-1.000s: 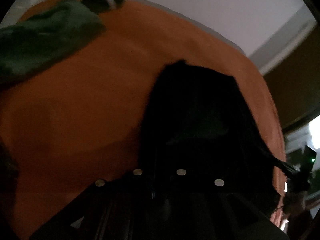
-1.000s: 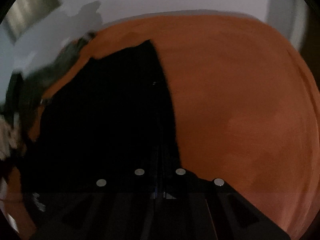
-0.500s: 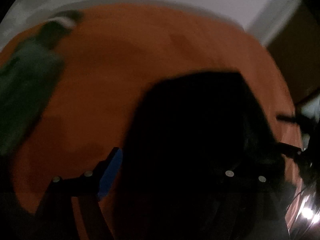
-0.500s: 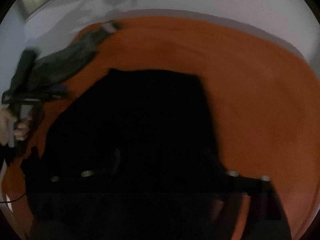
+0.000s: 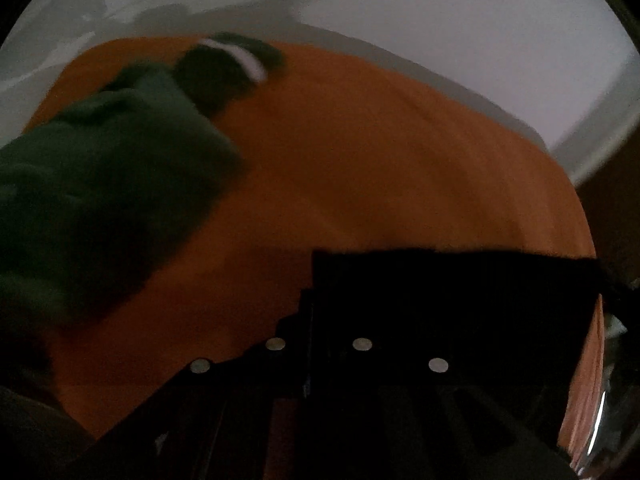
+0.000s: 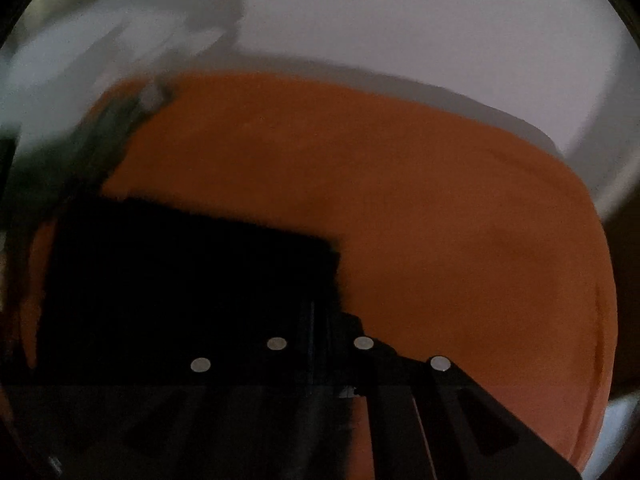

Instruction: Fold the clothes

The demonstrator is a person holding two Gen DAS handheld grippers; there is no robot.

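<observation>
left tongs (image 5: 318,344): fingers drawn together at the near left corner of the black garment (image 5: 452,304); cloth edge runs right along the seam between them, so they look pinched on it, though the dark hides the contact itself.
right tongs (image 6: 320,342): likewise narrowed, at the near right corner of the black garment (image 6: 188,280); appear to grip its edge.
black garment: lies flat on the orange table (image 5: 380,168) as a folded rectangle, far edge straight, spanning between the two tongs at the near side.
green garment (image 5: 100,192): rumpled heap on the far left of the table, well apart from the black one; a white band shows at its far end. blurred in the right wrist view.
orange table (image 6: 440,220): bare cloth surface beyond and to the right of the black garment.
background: pale wall (image 6: 400,20), soft shadows on it.
</observation>
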